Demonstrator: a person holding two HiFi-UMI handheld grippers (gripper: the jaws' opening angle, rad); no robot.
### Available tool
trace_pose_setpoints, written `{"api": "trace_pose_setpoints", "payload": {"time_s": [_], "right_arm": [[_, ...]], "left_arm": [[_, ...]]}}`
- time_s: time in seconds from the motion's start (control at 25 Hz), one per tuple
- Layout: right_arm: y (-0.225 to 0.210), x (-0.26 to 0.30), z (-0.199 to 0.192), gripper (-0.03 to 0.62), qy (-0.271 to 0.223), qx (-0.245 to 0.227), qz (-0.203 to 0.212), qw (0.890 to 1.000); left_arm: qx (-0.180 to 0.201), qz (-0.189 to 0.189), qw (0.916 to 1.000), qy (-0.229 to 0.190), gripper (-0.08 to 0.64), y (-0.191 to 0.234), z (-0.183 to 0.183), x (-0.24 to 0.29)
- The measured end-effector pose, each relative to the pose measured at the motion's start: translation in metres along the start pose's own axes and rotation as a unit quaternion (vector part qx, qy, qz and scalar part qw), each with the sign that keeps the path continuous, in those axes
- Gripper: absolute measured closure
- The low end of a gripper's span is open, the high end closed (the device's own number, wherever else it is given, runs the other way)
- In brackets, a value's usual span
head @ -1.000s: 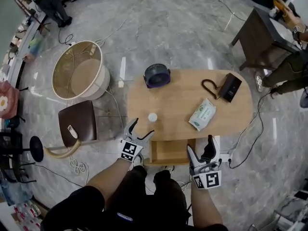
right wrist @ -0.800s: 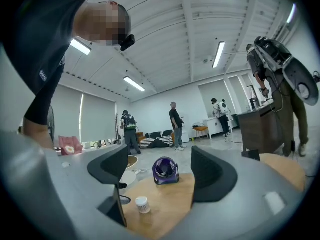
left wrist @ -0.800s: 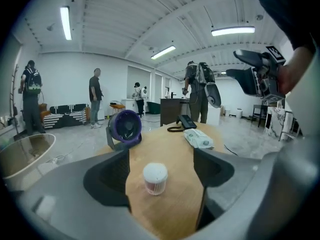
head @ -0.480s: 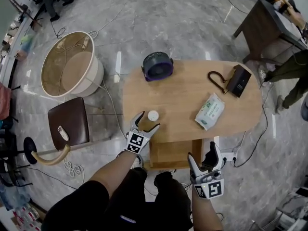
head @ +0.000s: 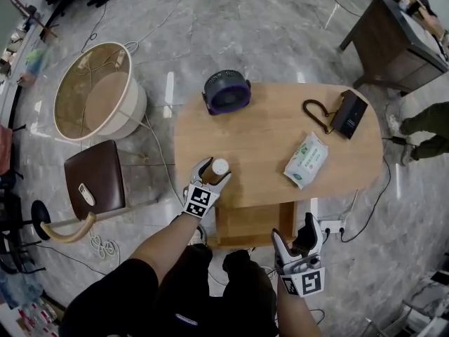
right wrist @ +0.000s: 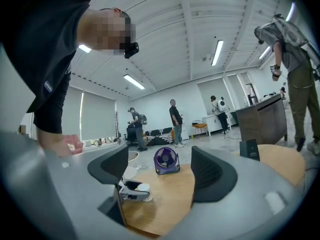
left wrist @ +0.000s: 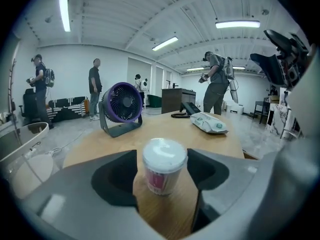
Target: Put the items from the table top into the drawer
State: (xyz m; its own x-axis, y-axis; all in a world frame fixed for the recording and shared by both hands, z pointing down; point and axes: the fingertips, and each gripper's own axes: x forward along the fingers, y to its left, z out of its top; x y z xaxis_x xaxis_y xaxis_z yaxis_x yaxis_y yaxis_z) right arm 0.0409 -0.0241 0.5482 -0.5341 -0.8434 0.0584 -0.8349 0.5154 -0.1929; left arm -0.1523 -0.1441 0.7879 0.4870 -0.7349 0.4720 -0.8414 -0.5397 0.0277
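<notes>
Bright, even light comes from long ceiling strip lights; shadows are soft and faint. The polished floor carries pale streaks of glare. The head view is sharp, though it bends towards its edges. Both gripper views are fisheye circles with black corners. The grey body of the left gripper blurs close to the lens, while the purple fan beyond it stays crisp.
</notes>
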Motion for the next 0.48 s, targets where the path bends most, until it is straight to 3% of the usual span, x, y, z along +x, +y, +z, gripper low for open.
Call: {"api": "trace_pose_setpoints", "payload": {"time_s": [0.08,0.48], "right_arm": [[0.0,0.0,0.0,0.191,-0.002,0.002,0.0,1.0],[-0.003,-0.016,-0.002,0.195,-0.005,0.016,-0.01,1.0]], "left_arm": [[0.006,0.001,1.0,0.001,0.271,0.0,0.001,0.003],[0.018,-0.004,0.9998,-0.002,0.275,-0.014,0.001,-0.005]]}}
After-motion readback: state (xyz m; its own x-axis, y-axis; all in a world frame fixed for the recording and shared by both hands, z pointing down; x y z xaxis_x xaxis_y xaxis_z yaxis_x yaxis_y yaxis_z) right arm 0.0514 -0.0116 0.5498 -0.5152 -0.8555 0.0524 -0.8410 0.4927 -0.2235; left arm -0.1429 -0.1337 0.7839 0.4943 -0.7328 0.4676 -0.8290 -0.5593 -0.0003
